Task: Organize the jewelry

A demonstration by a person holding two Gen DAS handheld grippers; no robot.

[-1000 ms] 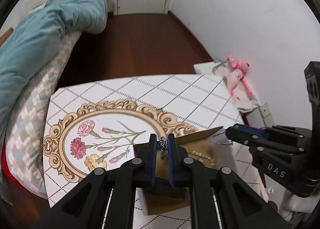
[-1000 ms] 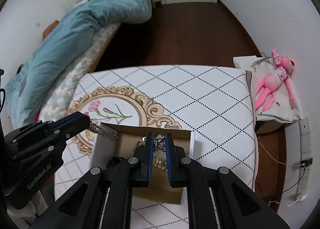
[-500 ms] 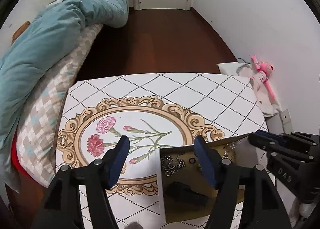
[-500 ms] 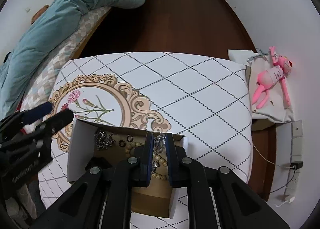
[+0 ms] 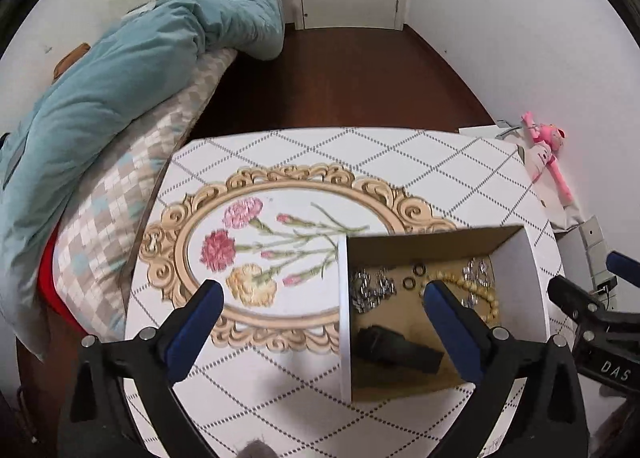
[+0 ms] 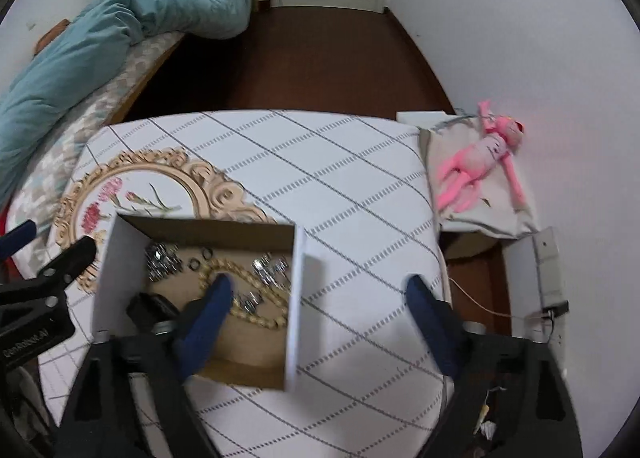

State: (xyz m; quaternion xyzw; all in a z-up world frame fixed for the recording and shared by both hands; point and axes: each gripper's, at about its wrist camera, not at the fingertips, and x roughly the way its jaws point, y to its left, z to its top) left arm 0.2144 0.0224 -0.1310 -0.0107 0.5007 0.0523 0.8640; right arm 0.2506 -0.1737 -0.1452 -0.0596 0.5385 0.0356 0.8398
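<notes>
Box [image 5: 520, 278]: an open cardboard box with white outer walls is sitting on the desk [image 5: 360, 162], at the right end of the printed oval frame.
Bead strand [image 6: 244, 300]: a cream bead strand is lying looped on the box floor, toward the right side.
Silver chain, left [image 5: 370, 290]: a bunched silver chain is lying near the left wall of the box.
Silver chain, right [image 6: 270, 268]: a second silver piece is lying beside the bead strand, near the right wall.
Rings [image 5: 414, 276]: two small dark rings are lying between the left chain and the beads.
Dark item [image 5: 396, 348]: a black object is lying at the near end of the box; what it is cannot be told.
Left gripper [image 5: 322, 296]: its jaws are opening wide and holding nothing; the left wall of the box is showing between them.
Right gripper [image 6: 320, 290]: its jaws are opening wide and gripping nothing; the right wall of the box is showing between them.
Desk cover: white with a diamond grid and printed carnations.
Surroundings: a bed with a teal duvet [image 5: 120, 70] is standing left of the desk; a pink plush toy [image 6: 480, 162] is lying to the right.
</notes>
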